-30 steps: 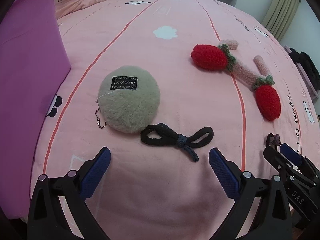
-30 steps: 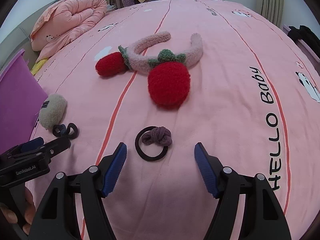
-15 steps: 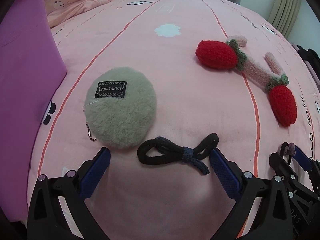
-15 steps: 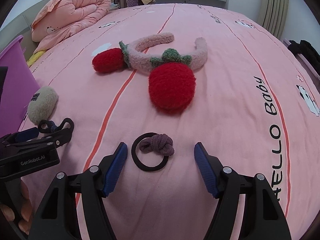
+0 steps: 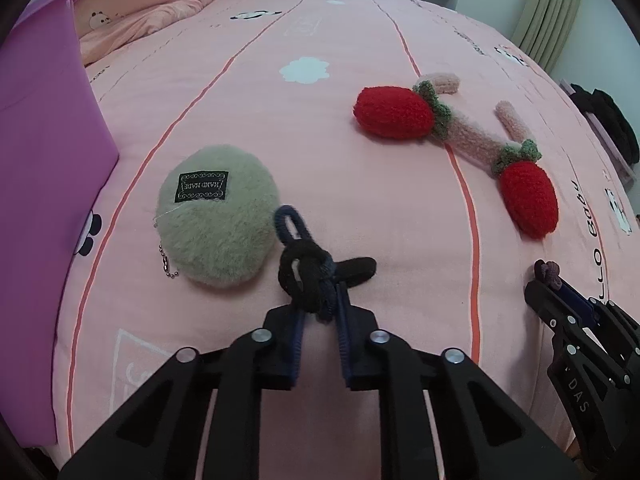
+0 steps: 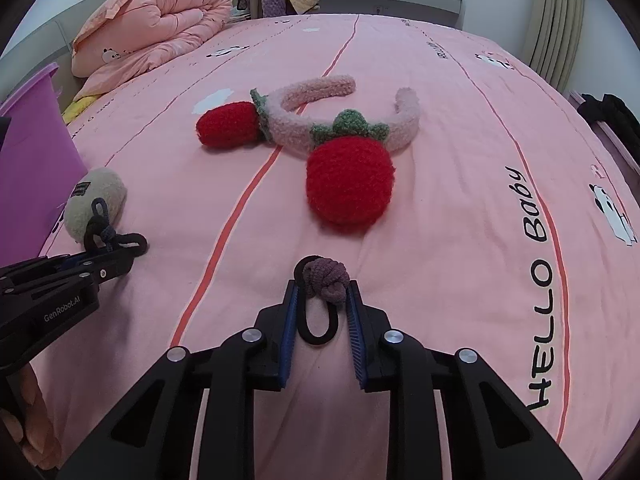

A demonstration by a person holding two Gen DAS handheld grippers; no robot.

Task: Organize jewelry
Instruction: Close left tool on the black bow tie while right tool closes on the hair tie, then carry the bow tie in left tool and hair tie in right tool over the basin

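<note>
My left gripper (image 5: 318, 300) has its jaws closing and pinches a black bow-shaped hair tie (image 5: 304, 268), whose loops bunch up above the pads. The jaws of my right gripper (image 6: 322, 292) are closing too, and they squeeze a black hair ring with a purple knot (image 6: 326, 278) into a narrow oval. Both ties rest on the pink bedsheet (image 6: 460, 160). In the right wrist view, the left gripper (image 6: 116, 256) with its black tie (image 6: 108, 236) shows at the left. In the left wrist view, the right gripper (image 5: 548, 284) shows at the right edge.
A round green plush pouch (image 5: 216, 216) with a ball chain lies just left of the black tie. A pink headband with two red strawberries (image 6: 304, 136) lies further out. A purple bin (image 5: 40, 160) stands at the left edge; a folded pink quilt (image 6: 152, 28) sits behind it.
Both grippers have gone from wide open to closed on their hair ties. The black tie has been bunched up and the purple-knot ring pressed narrow.
</note>
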